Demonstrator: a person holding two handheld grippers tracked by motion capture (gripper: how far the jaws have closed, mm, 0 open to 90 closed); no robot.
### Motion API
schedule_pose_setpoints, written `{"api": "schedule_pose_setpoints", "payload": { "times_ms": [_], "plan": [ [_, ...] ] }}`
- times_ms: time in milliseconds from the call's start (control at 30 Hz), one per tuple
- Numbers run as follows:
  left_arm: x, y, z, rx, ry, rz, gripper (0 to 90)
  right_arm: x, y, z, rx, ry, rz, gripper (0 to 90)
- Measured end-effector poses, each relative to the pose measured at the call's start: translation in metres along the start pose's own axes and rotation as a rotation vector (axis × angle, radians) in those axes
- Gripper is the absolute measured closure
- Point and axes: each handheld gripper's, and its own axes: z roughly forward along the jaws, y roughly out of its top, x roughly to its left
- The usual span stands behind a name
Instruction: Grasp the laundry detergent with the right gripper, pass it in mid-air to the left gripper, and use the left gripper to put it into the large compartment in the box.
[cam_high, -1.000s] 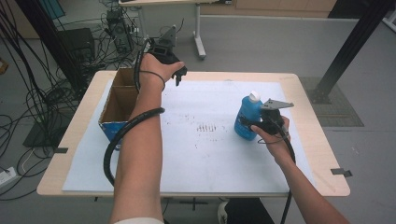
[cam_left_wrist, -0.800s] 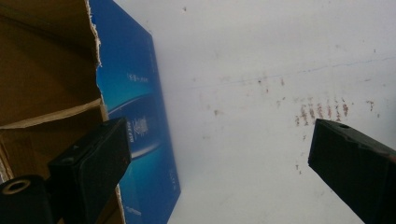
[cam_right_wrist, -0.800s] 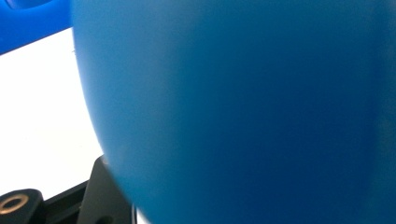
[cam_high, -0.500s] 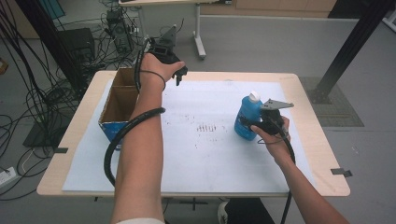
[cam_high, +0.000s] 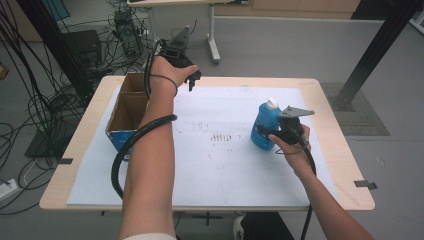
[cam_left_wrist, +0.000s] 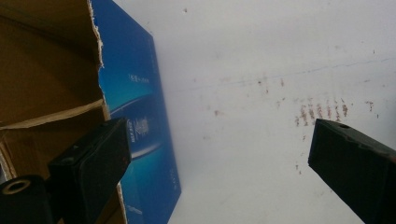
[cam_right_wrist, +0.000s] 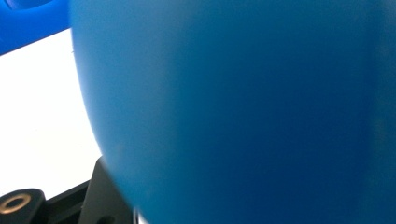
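Observation:
A blue bottle (cam_high: 262, 121) with a white cap stands upright on the white sheet (cam_high: 225, 170), right of centre. My right gripper (cam_high: 270, 136) is shut on its lower body from the right side. In the right gripper view the bottle's blue wall (cam_right_wrist: 233, 112) sits close against the camera, hiding the jaws' tips. My left gripper (cam_high: 192, 81) hovers open above the far edge of the table, beside the box's far right corner. In the left gripper view the left gripper (cam_left_wrist: 219, 158) has nothing between its widely spread jaws.
An open cardboard box (cam_high: 121, 136) with a blue outer side (cam_left_wrist: 140, 116) stands at the table's left. Reddish-brown marks (cam_high: 221, 136) stain the sheet's middle. Cables and equipment (cam_high: 60, 60) crowd the floor at the left. A black post (cam_high: 370, 55) rises at the far right.

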Motion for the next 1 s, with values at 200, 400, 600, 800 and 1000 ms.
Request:
{"api": "schedule_pose_setpoints", "payload": {
  "times_ms": [200, 400, 600, 800, 1000],
  "plan": [
    [0.0002, -0.0001, 0.0005, 0.006, 0.002, 0.002, 6.3, -0.0005, 0.0000, 0.0000, 0.001, 0.003, -0.002, 43.7],
    [-0.0006, 0.0006, -0.0003, 0.005, 0.004, 0.003, 6.3, -0.0007, 0.0001, -0.0001, 0.001, 0.004, -0.002, 43.7],
    [-0.0009, 0.0010, -0.0010, 0.004, 0.004, 0.005, 6.3, -0.0005, 0.0001, -0.0001, 0.001, 0.004, -0.001, 43.7],
    [-0.0003, 0.0005, -0.0014, 0.004, 0.004, 0.002, 6.3, -0.0005, 0.0000, -0.0001, 0.001, 0.003, -0.001, 43.7],
    [-0.0016, 0.0009, -0.0029, 0.000, 0.002, 0.004, 6.2, 0.0002, 0.0000, -0.0003, 0.002, -0.001, 0.004, 43.7]
  ]
}}
